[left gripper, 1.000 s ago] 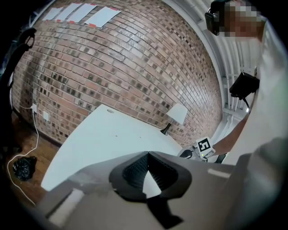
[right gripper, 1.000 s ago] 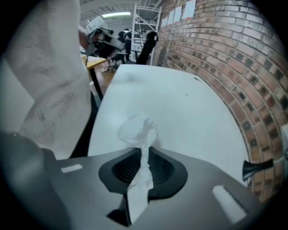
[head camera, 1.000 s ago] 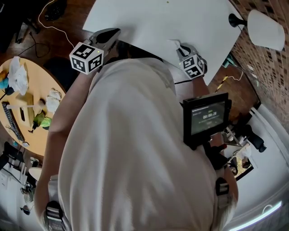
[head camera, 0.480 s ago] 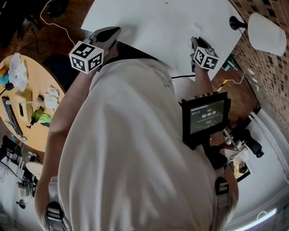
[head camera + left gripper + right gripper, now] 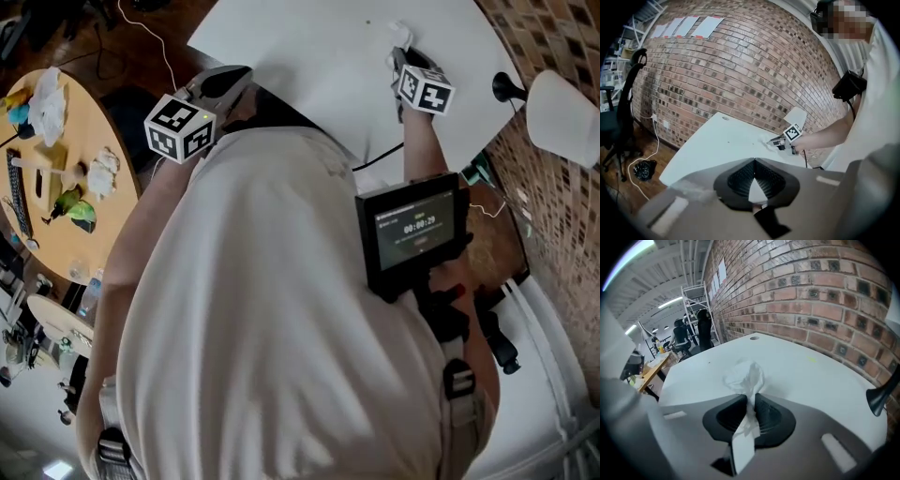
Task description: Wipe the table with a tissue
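Observation:
A crumpled white tissue (image 5: 744,376) is pinched in my right gripper (image 5: 751,401), its bunched end pressed on the white table (image 5: 806,366) and its tail trailing back between the pads. In the head view the right gripper (image 5: 400,58) reaches out over the far right part of the table (image 5: 309,47), with the tissue (image 5: 401,34) at its tip. My left gripper (image 5: 236,75) hangs at the table's near edge, shut with nothing in it. From the left gripper view, the left gripper (image 5: 753,160) looks across the table (image 5: 717,140) at the right gripper (image 5: 777,141) and the tissue (image 5: 767,140).
A lamp with a white shade (image 5: 562,103) and a black base (image 5: 507,89) stands at the table's right corner, against the brick wall (image 5: 740,61). A round wooden table (image 5: 66,197) with clutter is at the left. An office chair (image 5: 628,93) and floor cables are beyond the table.
My right gripper has slid with the tissue away from me and to the right across the table, and its wrist has rolled. The left gripper has stayed in place.

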`<state>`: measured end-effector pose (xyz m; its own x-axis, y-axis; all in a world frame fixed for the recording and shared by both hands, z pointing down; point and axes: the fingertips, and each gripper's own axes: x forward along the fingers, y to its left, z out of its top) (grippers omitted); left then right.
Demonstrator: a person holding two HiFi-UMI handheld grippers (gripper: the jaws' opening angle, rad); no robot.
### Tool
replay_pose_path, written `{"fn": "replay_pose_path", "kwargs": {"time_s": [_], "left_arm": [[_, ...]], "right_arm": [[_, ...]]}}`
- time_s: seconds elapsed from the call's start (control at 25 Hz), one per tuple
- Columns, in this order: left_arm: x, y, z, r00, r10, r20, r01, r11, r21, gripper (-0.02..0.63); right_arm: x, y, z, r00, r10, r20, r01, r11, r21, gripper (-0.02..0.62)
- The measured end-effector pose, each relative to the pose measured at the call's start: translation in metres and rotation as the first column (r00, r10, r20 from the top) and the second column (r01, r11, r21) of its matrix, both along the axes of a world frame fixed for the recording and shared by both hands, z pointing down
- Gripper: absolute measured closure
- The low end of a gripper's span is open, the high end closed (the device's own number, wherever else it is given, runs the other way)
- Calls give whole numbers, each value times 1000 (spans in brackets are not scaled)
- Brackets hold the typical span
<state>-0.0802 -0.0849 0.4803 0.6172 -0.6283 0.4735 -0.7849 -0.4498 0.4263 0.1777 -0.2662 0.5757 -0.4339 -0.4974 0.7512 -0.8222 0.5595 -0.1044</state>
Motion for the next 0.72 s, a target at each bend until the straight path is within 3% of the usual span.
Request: {"fn": "replay_pose_path", "kwargs": {"time_s": [0.2,0.44,0.6,0.72], "left_arm": [[-8,22,0,997,-73,26,73,997,-16,600],[-21,42,5,981,-184,53,187,982,-41,600],[-20,53,9,976,-210,59,213,976,-50,600],[-17,56,10,975,-211,65,215,975,-53,600]], "right_arm": [[-14,-30,8,988,-105,-118,109,993,32,538],[-32,-53,23,932,-219,-290,252,964,83,539],[-40,-46,24,927,-208,-312,253,961,113,541],[-68,-36,22,911,-281,-301,332,933,136,545]]}}
